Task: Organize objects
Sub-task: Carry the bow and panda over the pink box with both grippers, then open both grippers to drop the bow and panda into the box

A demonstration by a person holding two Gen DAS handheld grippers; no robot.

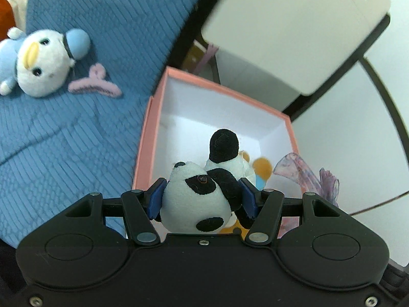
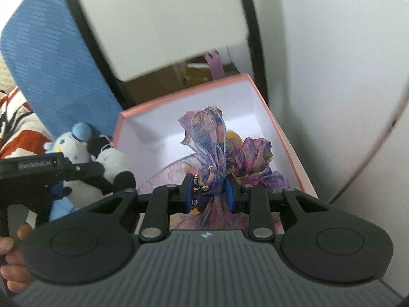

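Note:
My left gripper (image 1: pixel 202 195) is shut on a black-and-white panda plush (image 1: pixel 199 199) and holds it over the near edge of the pink box (image 1: pixel 148 133) with a white inside. My right gripper (image 2: pixel 209 192) is shut on a purple floral ribbon bow (image 2: pixel 212 151) and holds it above the same pink box (image 2: pixel 286 138). The bow's edge shows in the left wrist view (image 1: pixel 304 174). An orange and white toy (image 1: pixel 260 166) lies in the box. The left gripper with the panda (image 2: pixel 102 168) shows at the left of the right wrist view.
A blue-and-white bird plush (image 1: pixel 41 64) and a pink hair claw (image 1: pixel 94 81) lie on the blue quilted cover (image 1: pixel 76 140). A white cabinet (image 1: pixel 294 25) with a black frame stands behind the box. The bird plush (image 2: pixel 74 143) shows beside the box.

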